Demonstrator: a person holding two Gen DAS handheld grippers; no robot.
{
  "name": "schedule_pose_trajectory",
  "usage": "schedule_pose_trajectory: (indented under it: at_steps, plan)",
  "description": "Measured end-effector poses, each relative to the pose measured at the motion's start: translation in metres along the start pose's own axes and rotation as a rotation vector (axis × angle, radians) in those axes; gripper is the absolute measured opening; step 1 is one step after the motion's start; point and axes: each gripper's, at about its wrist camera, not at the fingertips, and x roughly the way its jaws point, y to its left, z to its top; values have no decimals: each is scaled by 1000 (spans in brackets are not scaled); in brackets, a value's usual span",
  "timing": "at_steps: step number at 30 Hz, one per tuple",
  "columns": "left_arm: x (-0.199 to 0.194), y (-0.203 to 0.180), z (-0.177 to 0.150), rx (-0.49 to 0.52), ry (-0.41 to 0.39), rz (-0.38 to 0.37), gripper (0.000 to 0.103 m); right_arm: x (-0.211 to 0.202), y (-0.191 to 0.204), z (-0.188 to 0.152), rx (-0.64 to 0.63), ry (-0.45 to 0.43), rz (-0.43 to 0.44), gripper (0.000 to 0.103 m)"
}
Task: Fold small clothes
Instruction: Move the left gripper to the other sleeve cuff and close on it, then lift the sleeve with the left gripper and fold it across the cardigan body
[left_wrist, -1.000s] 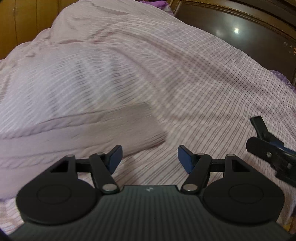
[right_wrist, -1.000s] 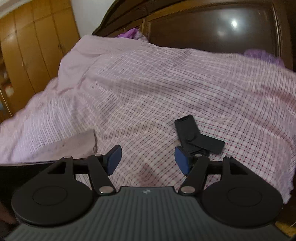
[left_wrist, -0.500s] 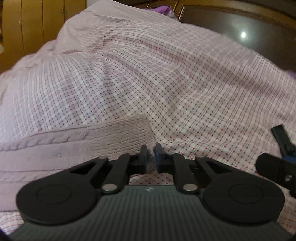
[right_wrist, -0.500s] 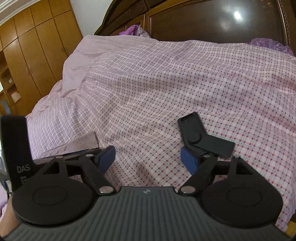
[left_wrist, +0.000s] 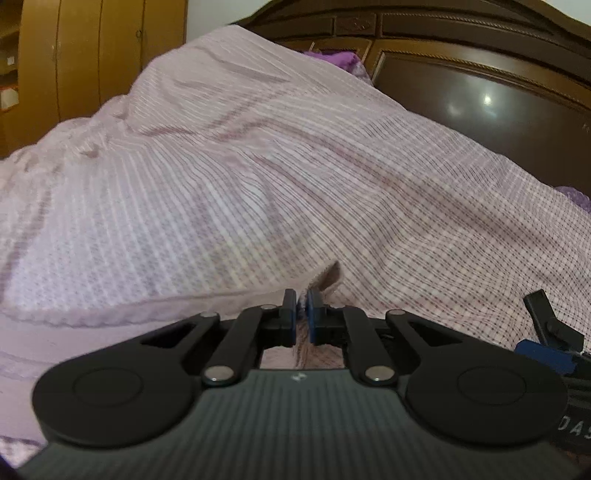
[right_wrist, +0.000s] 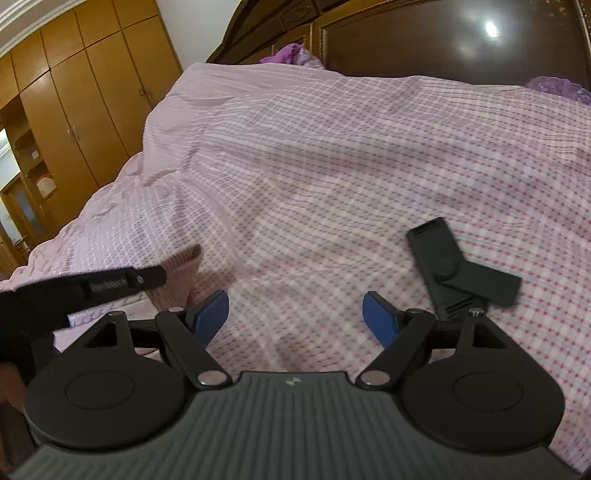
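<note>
A pale pink cable-knit garment (left_wrist: 122, 314) lies folded on the checked bedspread (left_wrist: 295, 177), at the lower left of the left wrist view. My left gripper (left_wrist: 302, 314) is shut on the garment's right corner, which rises a little at the pads. In the right wrist view the garment (right_wrist: 177, 269) shows at the left, with the left gripper's black body (right_wrist: 85, 288) over it. My right gripper (right_wrist: 295, 317) is open and empty above the bedspread (right_wrist: 332, 166), to the right of the garment.
A black folded mount piece (right_wrist: 454, 269) lies on the bedspread at the right. A dark wooden headboard (right_wrist: 461, 40) stands behind the bed and wooden wardrobes (right_wrist: 85, 92) stand at the left. Purple fabric (left_wrist: 340, 59) lies near the headboard.
My left gripper closed on the garment's right corner and lifted it slightly. My right gripper stayed open and shifted a little over the bedspread.
</note>
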Motion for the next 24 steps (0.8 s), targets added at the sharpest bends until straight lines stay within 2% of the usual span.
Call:
schedule_pose_trajectory:
  at_steps: [9,16,24]
  plan:
    - [-25,28,6,14,-8,9,8,2,38,-2,-64,8,47,85]
    - [-46,56,17,-62,-37,-9,8,10,55,-5,-82,38,68,85]
    - [-68,87,24,-51,-66,31,8,22,86,-15,-86,85,145,85]
